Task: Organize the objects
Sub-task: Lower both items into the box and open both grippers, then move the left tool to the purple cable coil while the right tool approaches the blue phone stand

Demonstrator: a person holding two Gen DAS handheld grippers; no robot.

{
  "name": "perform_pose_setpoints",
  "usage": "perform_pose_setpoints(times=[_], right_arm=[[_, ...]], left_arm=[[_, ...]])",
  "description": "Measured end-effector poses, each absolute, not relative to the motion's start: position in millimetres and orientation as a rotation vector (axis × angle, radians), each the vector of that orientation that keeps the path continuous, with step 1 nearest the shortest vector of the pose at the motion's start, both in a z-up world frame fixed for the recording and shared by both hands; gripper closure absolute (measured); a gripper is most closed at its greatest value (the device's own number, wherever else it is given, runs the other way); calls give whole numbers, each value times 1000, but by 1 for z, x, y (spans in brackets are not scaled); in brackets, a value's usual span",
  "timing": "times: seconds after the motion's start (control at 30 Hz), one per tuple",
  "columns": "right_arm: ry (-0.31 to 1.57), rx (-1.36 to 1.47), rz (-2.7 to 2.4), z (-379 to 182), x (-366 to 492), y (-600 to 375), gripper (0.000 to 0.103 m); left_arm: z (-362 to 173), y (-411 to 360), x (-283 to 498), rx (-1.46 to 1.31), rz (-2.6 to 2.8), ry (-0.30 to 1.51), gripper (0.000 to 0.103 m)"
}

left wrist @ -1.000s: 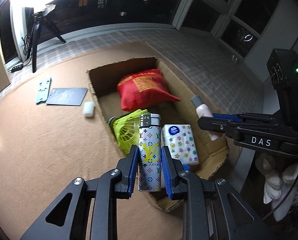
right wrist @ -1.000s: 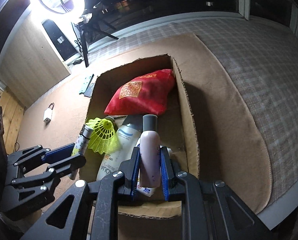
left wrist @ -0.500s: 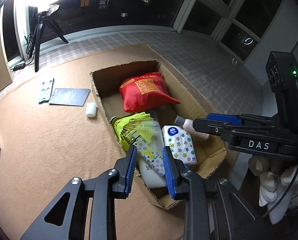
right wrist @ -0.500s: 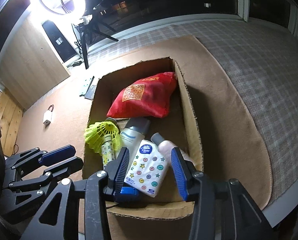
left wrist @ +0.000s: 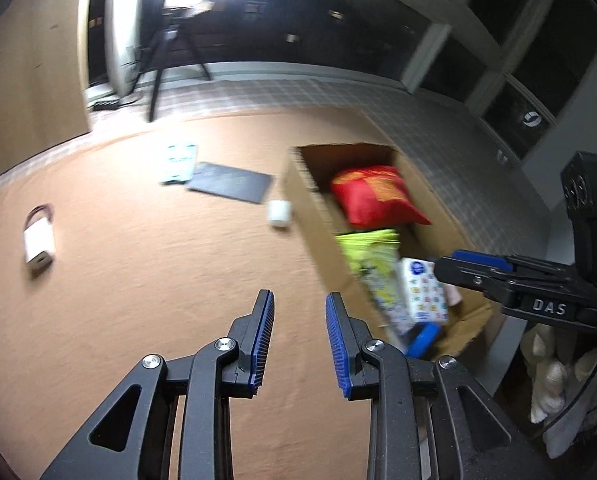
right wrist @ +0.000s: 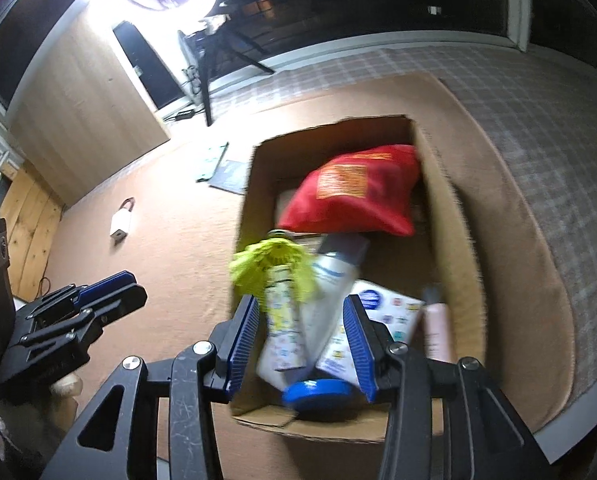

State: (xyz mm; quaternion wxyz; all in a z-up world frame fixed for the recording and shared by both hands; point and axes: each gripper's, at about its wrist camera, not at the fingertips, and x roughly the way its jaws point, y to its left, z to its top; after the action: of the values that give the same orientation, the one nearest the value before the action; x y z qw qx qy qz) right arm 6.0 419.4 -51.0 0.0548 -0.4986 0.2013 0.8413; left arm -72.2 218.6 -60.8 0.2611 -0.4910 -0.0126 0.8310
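Both grippers empty w/ jaws apart: left gripper at frame bottom over bare mat; right gripper above cardboard box, prob. done dropping stuff in.

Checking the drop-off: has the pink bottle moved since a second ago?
Yes. The pink bottle left the right gripper and lies inside the cardboard box.

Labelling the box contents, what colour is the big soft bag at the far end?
Red with a yellow-orange print, clearest in the right wrist view.
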Motion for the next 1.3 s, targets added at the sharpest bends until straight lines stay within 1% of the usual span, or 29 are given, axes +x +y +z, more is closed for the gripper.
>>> perform_pose_setpoints(times=[0.27, 0.53, 0.67, 0.73, 0.77, 0.9, 1.1, 1.23, 1.3], right_arm=[[614, -1566, 2620, -48, -27, 380, 63], [565, -1573, 2691, -35, -65, 347, 63], [519, -1555, 2729, -23, -90, 337, 63], [513, -1546, 2748, -18, -103, 335, 63], [515, -1547, 2749, -17, -111, 335, 63], [559, -1573, 2757, -15, -143, 335, 63], [635, -1618, 2685, -36, -194, 343, 63], [666, -1679, 2613, -62, -221, 346, 63], [683, -1707, 2583, -75, -233, 346, 63]], left_arm=[[-65, 135, -87, -1389, 2376, -174, 74], [-49, 64, -108, -1374, 2496, -276, 74], [-34, 43, -126, -1340, 2545, -307, 74], [-26, 37, -136, -1317, 2569, -310, 70], [-22, 35, -140, -1308, 2581, -307, 69], [-15, 26, -164, -1306, 2610, -291, 68], [-30, -1, -207, -1383, 2648, -293, 68], [-57, -25, -237, -1475, 2646, -318, 69], [-70, -31, -249, -1514, 2634, -303, 69]])
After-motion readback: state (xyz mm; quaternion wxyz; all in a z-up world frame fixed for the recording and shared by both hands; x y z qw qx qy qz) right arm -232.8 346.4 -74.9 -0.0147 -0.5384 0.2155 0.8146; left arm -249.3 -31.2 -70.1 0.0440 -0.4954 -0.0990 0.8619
